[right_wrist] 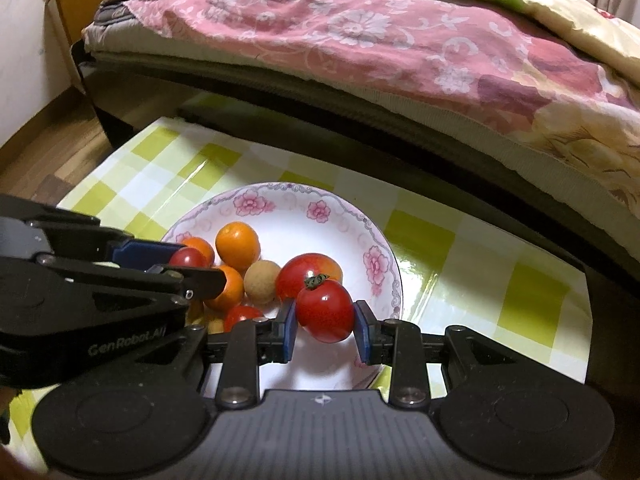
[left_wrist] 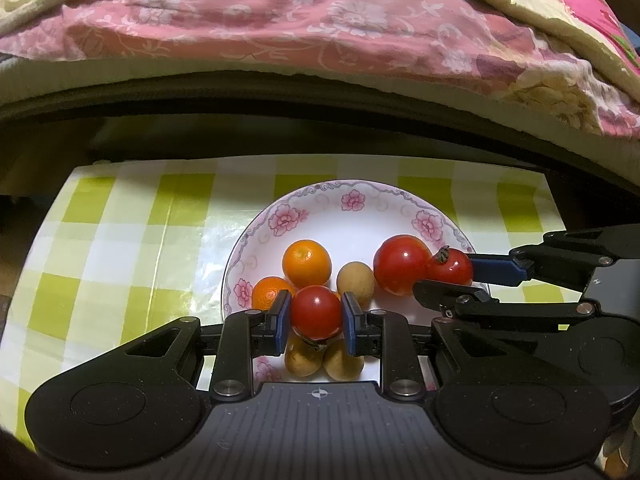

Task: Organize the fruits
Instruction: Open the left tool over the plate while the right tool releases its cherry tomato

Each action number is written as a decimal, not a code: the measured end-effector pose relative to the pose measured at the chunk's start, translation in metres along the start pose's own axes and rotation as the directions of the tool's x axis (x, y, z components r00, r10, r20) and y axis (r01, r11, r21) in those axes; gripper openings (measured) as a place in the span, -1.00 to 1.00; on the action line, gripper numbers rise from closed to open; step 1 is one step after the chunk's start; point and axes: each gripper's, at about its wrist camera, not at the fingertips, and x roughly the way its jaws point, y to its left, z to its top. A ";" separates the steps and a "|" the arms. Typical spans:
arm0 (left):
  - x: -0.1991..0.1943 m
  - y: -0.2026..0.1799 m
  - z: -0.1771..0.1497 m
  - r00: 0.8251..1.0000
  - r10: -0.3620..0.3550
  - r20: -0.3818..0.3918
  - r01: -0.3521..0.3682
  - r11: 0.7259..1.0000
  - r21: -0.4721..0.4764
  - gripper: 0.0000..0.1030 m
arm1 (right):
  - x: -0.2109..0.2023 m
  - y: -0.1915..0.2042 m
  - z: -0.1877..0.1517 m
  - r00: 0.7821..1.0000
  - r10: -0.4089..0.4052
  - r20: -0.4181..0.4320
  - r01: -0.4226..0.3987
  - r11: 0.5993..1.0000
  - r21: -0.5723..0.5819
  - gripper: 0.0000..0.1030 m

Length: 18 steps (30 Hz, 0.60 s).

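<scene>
We are pinching one small tomato (left_wrist: 316, 312) in the left tongs (left_wrist: 316, 318) over the plate (left_wrist: 320, 200). We are pinching a stemmed tomato (right_wrist: 325, 311) in the right tongs (right_wrist: 325, 326), just beside a larger tomato (right_wrist: 308, 270).

Tomatoes (left_wrist: 402, 265), oranges (left_wrist: 306, 263) and longans (left_wrist: 355, 283) crowd the floral plate (left_wrist: 320, 208).

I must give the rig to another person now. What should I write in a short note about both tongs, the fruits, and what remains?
Left tongs: shut on a small tomato, over the near side of the flowered plate.
Right tongs: shut on a stemmed tomato, over the same plate.
Fruits: all in the plate: a big tomato, two oranges, tan round fruits.
Done: both tomatoes gripped.
Left: no second dish in view, so the sorting place is unknown; the rest stays unsorted.
</scene>
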 end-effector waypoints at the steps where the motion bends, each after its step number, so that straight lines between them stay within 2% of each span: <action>1: 0.000 0.000 0.000 1.000 0.000 0.000 0.000 1.000 -0.001 -0.36 | 0.000 0.000 0.000 1.000 -0.001 0.000 0.001 1.000 -0.003 -0.34; 16: -0.003 -0.002 -0.001 1.000 0.018 -0.006 -0.018 1.000 0.010 -0.29 | 0.004 0.003 0.000 1.000 -0.024 -0.005 0.024 0.999 -0.032 -0.33; 18: -0.005 -0.002 -0.003 0.999 0.035 0.003 -0.035 0.999 0.017 -0.16 | 0.005 0.004 -0.001 1.000 -0.026 -0.006 0.026 0.999 -0.034 -0.33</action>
